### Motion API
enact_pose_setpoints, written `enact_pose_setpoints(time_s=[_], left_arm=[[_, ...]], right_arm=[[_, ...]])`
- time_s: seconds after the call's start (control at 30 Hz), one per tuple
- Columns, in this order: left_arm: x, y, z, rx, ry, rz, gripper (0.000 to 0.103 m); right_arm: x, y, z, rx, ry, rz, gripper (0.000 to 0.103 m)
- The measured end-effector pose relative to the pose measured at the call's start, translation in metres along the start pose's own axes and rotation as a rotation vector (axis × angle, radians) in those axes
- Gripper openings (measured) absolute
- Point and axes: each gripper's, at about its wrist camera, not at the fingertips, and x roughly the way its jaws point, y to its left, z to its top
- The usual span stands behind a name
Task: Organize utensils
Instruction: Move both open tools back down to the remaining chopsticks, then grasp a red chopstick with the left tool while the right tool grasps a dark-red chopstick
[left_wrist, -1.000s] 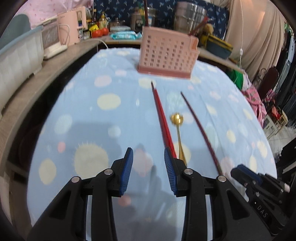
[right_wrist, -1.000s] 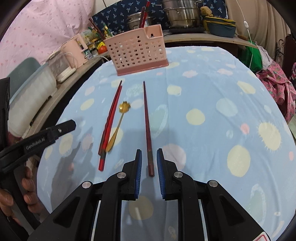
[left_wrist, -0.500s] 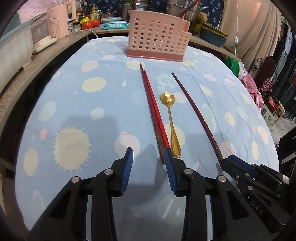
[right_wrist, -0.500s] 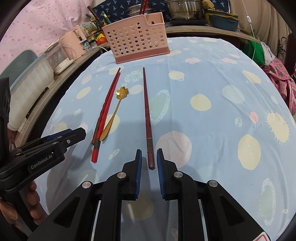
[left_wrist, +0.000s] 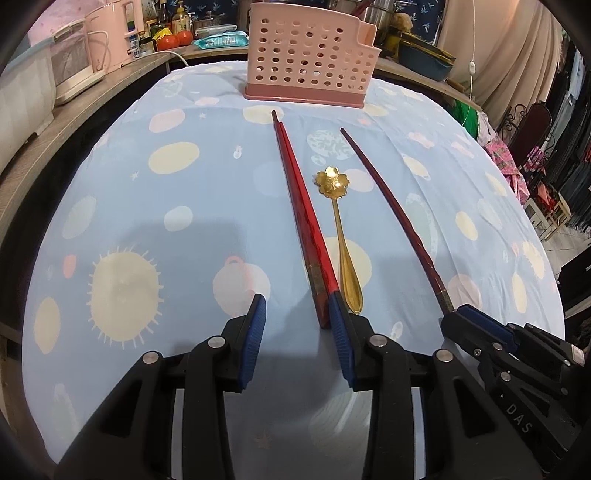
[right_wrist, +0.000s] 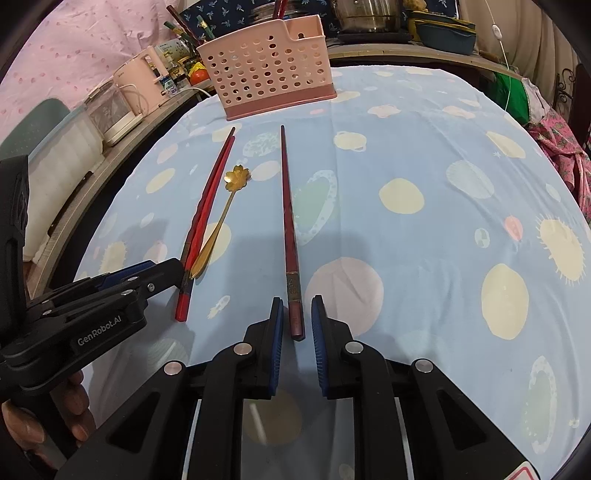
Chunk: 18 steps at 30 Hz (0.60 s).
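Left gripper (left_wrist: 295, 310) low over the blue spotted tablecloth (left_wrist: 177, 221), jaws apart and gripping nothing, its right pad against the butt of the red chopstick pair (left_wrist: 303, 221). Gold flower spoon (left_wrist: 338, 221) lies just right of them. Right gripper (right_wrist: 297, 314) straddles the dark chopstick (right_wrist: 287, 221), pads clear. Pink perforated utensil basket (left_wrist: 310, 55) stands top centre.

Two red chopsticks (left_wrist: 306, 221) lay side by side, a gold flower-bowled spoon (left_wrist: 341, 236) just beside them, a darker chopstick (right_wrist: 290, 229) apart — all pointing toward the pink perforated basket (left_wrist: 310, 59).
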Motion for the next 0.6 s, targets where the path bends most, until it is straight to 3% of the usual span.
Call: enact_pose_setpoints(time_s=[0.6], left_arm=[[0.0048,0.0042,0.0033,-0.003,-0.003,0.02,0.034]], right_arm=[[0.0031,-0.0032,0.0,0.008,0.002,-0.002,0.011]])
